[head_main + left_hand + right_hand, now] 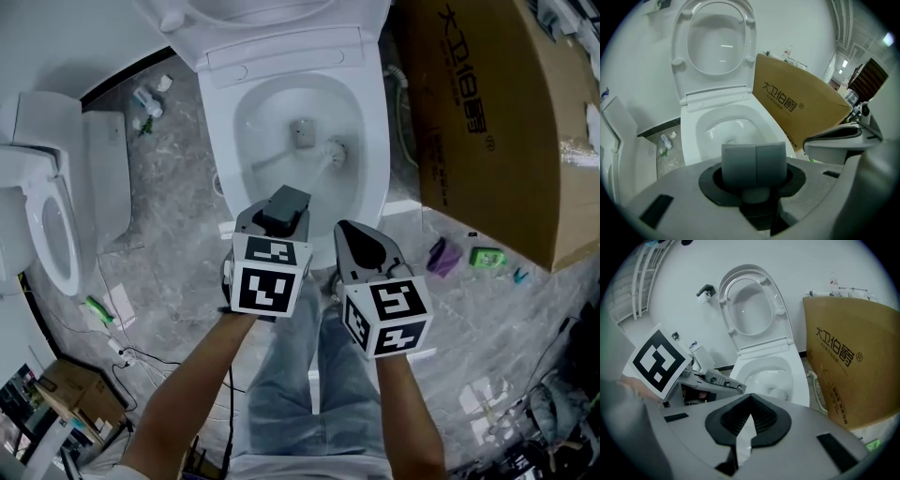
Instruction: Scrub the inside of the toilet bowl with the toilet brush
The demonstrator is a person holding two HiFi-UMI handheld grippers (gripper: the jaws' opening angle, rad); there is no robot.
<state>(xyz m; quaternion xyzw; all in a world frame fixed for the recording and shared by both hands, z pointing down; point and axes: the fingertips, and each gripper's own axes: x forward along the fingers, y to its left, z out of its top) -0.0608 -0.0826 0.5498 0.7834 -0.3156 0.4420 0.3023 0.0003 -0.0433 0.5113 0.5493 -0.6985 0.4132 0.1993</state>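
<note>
Head view, left to right: a second toilet (47,187) was seen by the left wall, then the left gripper (284,202), held just short of the front rim of the open toilet bowl (220,131). Its two grey pads were pressed flat against each other, with nothing visible between them. The toilet brush (333,150) was not in either tool. It lay inside the bowl, head down near the water on the right side, its pale handle slanted up toward the left wall of the bowl. Just right of the left gripper, the right gripper (347,230) was also clenched on nothing – its ribbed jaws met at the tips. A large cardboard box (487,122) stood at the far right.

Scrubbing was judged not yet begun, since the handle had first to be taken up. Trouble was considered most likely there: a shut jaw pushed at the leaning handle could knock it down the smooth wall into the water. A thin, wet handle caught off-centre could also twist in the pads – and dirty water could be flicked onto the floor.
</note>
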